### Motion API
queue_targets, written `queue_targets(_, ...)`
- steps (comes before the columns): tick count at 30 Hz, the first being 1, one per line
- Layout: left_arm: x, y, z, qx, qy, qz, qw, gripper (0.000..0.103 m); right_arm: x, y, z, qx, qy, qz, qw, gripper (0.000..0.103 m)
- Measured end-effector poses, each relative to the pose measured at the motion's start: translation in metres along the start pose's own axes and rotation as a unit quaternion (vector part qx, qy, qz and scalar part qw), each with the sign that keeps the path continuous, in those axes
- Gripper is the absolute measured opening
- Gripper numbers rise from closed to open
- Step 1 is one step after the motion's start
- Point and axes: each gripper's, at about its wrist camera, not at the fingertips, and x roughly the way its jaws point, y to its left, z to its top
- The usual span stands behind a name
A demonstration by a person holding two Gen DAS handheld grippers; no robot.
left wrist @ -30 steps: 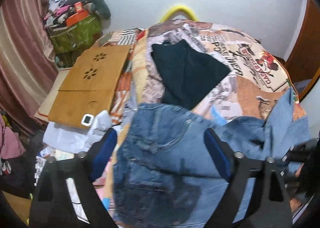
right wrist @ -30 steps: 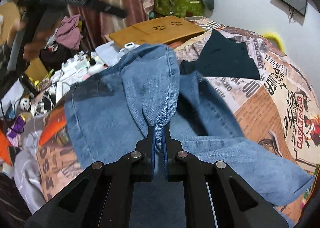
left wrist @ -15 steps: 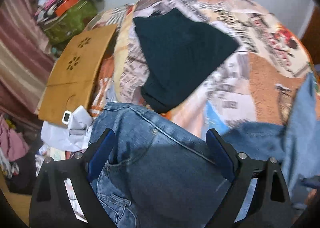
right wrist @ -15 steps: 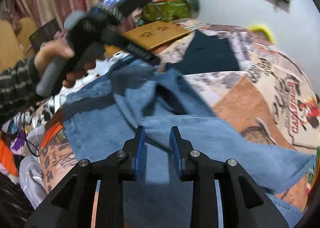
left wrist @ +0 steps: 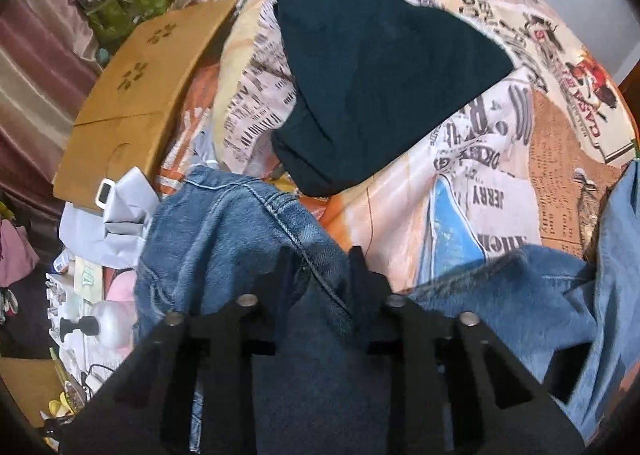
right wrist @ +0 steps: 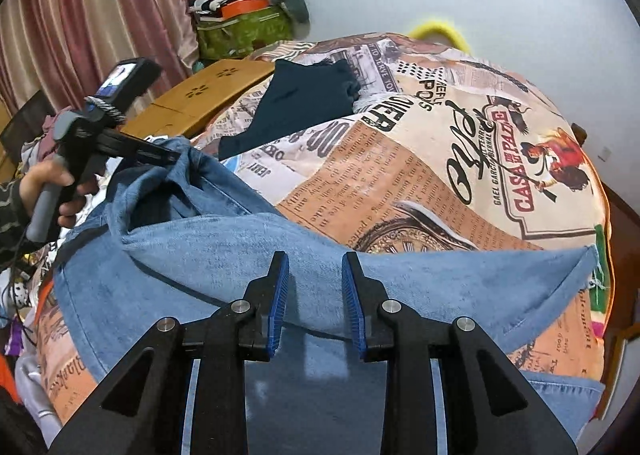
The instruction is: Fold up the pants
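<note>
Blue denim pants [right wrist: 248, 255] lie crumpled on the bed with the printed cover [right wrist: 440, 159]. My left gripper [left wrist: 320, 259] has closed in on a raised fold of the pants' waist edge [left wrist: 296, 231]; denim sits between its fingers. In the right wrist view the left gripper [right wrist: 172, 157] pinches the pants at their far left. My right gripper [right wrist: 315, 287] is open and empty, just above a flat pant leg [right wrist: 440, 287] that stretches to the right.
A folded dark garment [left wrist: 384, 75] lies on the bed beyond the pants. A wooden lap board [left wrist: 136, 95] lies at the bed's left edge. Clutter and a white bottle [left wrist: 108, 323] lie left of the bed. Curtains [right wrist: 80, 15] hang at the left.
My right gripper let go of the denim fold and opened; the leg now lies flat. My left gripper moved down and forward and closed on the waist edge.
</note>
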Motion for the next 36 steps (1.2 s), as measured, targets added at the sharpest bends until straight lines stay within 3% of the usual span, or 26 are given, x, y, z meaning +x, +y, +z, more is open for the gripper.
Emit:
queue_targets(4,-0.031,0.014,-0.016,0.000,-0.031,0.002,0.9995,0.014,-0.004,0.002,-0.002,-0.003,-0.003,0.000,1.000,0.025)
queue_targets(10,-0.077,0.046,-0.057,-0.018,-0.070,0.002,0.9974,0.013,-0.011,0.009,0.000,-0.009,-0.006,0.000,1.000,0.026)
queue_targets(14,-0.090,0.062,-0.088,-0.026,-0.067,-0.003,0.9974,0.013,-0.017,0.016,-0.001,-0.011,-0.009,0.001,1.000,0.033)
queue_targets(17,-0.093,0.071,-0.109,-0.034,-0.061,-0.011,0.9975,0.014,-0.020,0.021,-0.001,-0.011,-0.010,0.000,1.000,0.033)
queue_targets(24,-0.082,0.092,-0.157,-0.070,-0.025,-0.049,0.9960,0.023,-0.030,0.027,-0.007,-0.007,-0.010,-0.007,1.000,0.033)
queue_targets(28,-0.074,0.096,-0.176,-0.081,-0.005,-0.069,0.9943,0.034,-0.036,0.023,-0.013,-0.001,-0.008,-0.017,1.000,0.039)
queue_targets(32,-0.089,0.100,-0.180,-0.079,-0.017,-0.067,0.9945,0.039,-0.041,0.008,-0.019,0.019,-0.007,-0.032,0.999,0.043)
queue_targets(36,-0.114,0.103,-0.174,-0.058,-0.050,-0.035,0.9965,0.042,-0.048,-0.017,-0.020,0.046,-0.009,-0.053,0.997,0.045)
